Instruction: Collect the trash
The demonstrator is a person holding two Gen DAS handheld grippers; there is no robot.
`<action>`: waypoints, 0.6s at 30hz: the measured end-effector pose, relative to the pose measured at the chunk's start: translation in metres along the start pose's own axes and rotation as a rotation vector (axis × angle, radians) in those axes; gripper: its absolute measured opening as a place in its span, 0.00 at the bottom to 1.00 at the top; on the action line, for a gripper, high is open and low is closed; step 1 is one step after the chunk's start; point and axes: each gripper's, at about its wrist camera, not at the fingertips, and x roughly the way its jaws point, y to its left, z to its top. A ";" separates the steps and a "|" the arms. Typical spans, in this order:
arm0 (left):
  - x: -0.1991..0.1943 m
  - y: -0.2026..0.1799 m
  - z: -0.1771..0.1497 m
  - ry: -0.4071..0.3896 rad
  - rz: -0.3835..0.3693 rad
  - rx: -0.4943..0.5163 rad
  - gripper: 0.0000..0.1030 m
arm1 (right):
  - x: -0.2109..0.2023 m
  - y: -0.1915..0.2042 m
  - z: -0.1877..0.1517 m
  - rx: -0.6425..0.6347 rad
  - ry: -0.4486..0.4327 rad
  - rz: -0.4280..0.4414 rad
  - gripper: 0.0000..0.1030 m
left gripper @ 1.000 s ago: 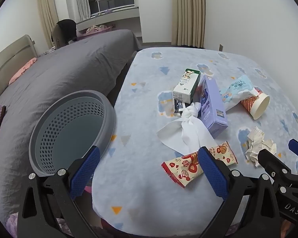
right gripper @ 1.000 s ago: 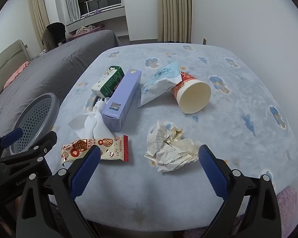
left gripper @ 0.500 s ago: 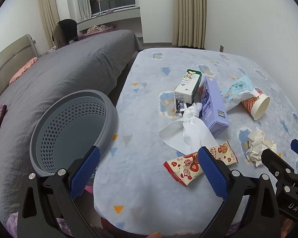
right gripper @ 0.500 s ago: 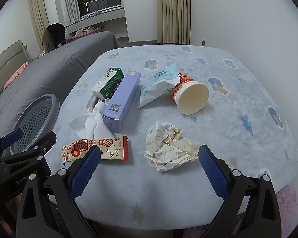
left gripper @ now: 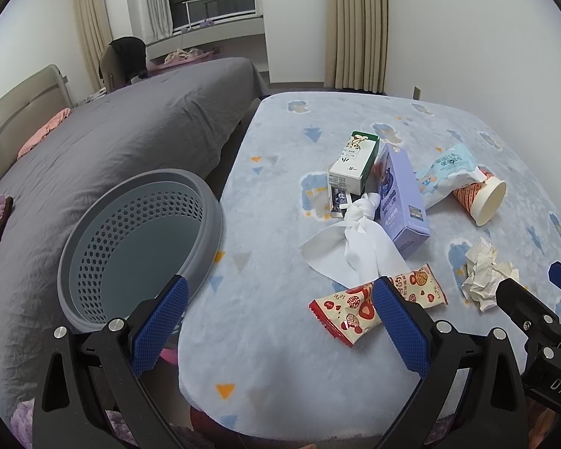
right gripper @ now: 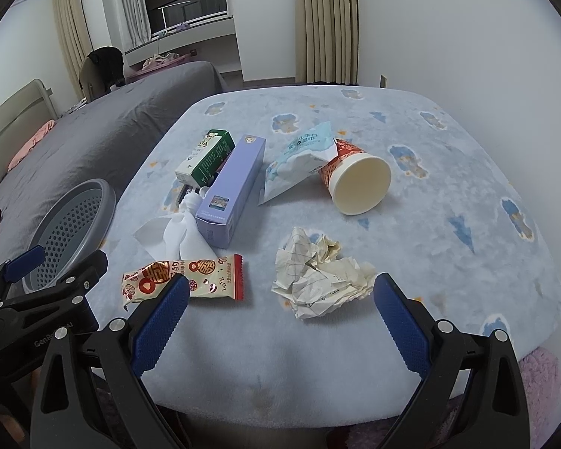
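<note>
Right now both my grippers hang wide open and empty: the crumpled white paper ball [right gripper: 319,275] lies between my right fingers [right gripper: 400,327], the red-patterned snack wrapper [left gripper: 377,303] touches my left fingers' [left gripper: 398,323] tip, and the grey perforated basket [left gripper: 138,239] sits left.

We see a crumpled paper wad [right gripper: 319,280] beside a red-patterned snack wrapper [right gripper: 185,276], both lying flat. Behind them we see a white tissue [right gripper: 175,234], purple box [right gripper: 233,191], green carton [right gripper: 205,157], tipped paper cup [right gripper: 355,181] and blue pouch [right gripper: 299,159]. The grey perforated basket [left gripper: 138,239] sits empty.
</note>
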 end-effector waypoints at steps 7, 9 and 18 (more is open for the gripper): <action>-0.003 -0.002 -0.003 -0.004 0.005 -0.002 0.94 | -0.001 0.001 -0.002 -0.003 -0.006 -0.001 0.92; -0.002 -0.003 -0.004 -0.005 0.004 -0.002 0.94 | -0.001 0.001 -0.001 -0.002 -0.006 0.001 0.92; -0.002 -0.003 -0.004 -0.006 0.004 -0.003 0.94 | -0.001 0.002 -0.002 -0.003 -0.010 0.000 0.92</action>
